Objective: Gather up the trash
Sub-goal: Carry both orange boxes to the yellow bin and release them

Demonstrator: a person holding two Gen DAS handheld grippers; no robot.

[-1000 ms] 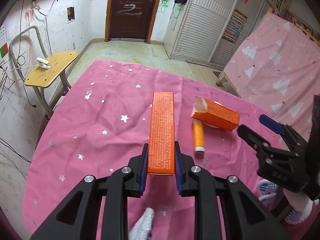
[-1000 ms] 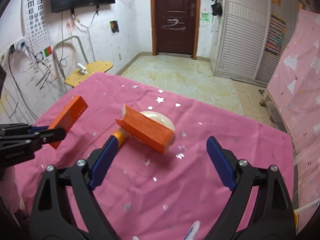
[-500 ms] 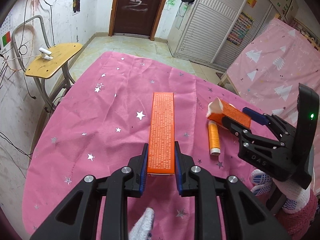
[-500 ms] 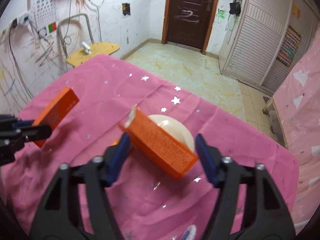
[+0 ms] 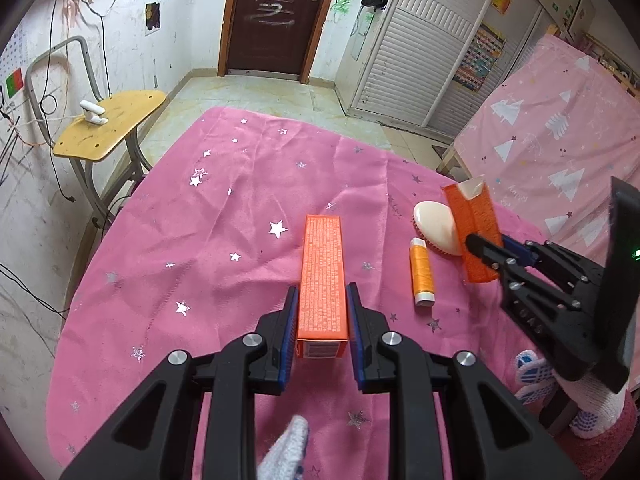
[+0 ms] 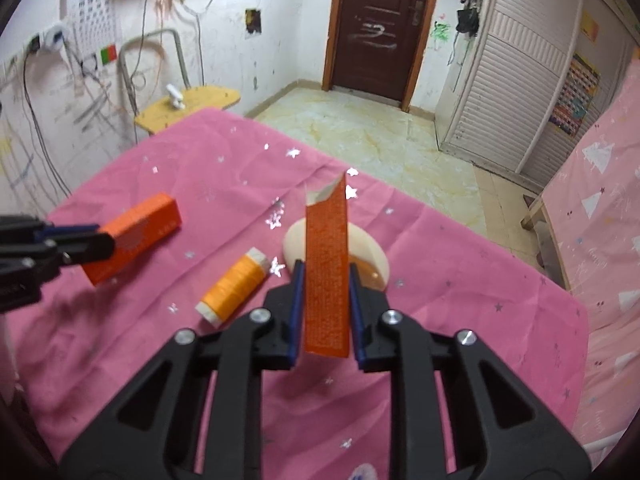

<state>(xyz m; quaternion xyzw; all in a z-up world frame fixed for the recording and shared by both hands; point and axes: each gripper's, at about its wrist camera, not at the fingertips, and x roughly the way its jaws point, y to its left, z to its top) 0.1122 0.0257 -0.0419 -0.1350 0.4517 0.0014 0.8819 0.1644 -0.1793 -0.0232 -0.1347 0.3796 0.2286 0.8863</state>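
My left gripper [image 5: 322, 300] is shut on a long closed orange box [image 5: 321, 272], held above the pink star-print tablecloth [image 5: 200, 248]. The same box [image 6: 134, 236] and left gripper [image 6: 86, 246] show at the left of the right wrist view. My right gripper [image 6: 323, 284] is shut on a second orange box [image 6: 326, 272] with a torn open end, its blue pads pressing both sides. In the left wrist view that torn box [image 5: 474, 228] and the right gripper [image 5: 486, 246] sit at the right.
An orange thread spool [image 6: 234, 282] lies on the cloth beside a cream oval brush [image 6: 370, 254]. A yellow wooden chair [image 5: 110, 126] stands past the table's left edge. A pink-sheeted bed [image 5: 560, 136] is on the right. A gloved hand [image 5: 576, 396] holds the right gripper.
The right gripper's jaws went from wide open to shut on the torn orange box, which now stands lifted off the cream brush. The left gripper kept its hold on the long box.
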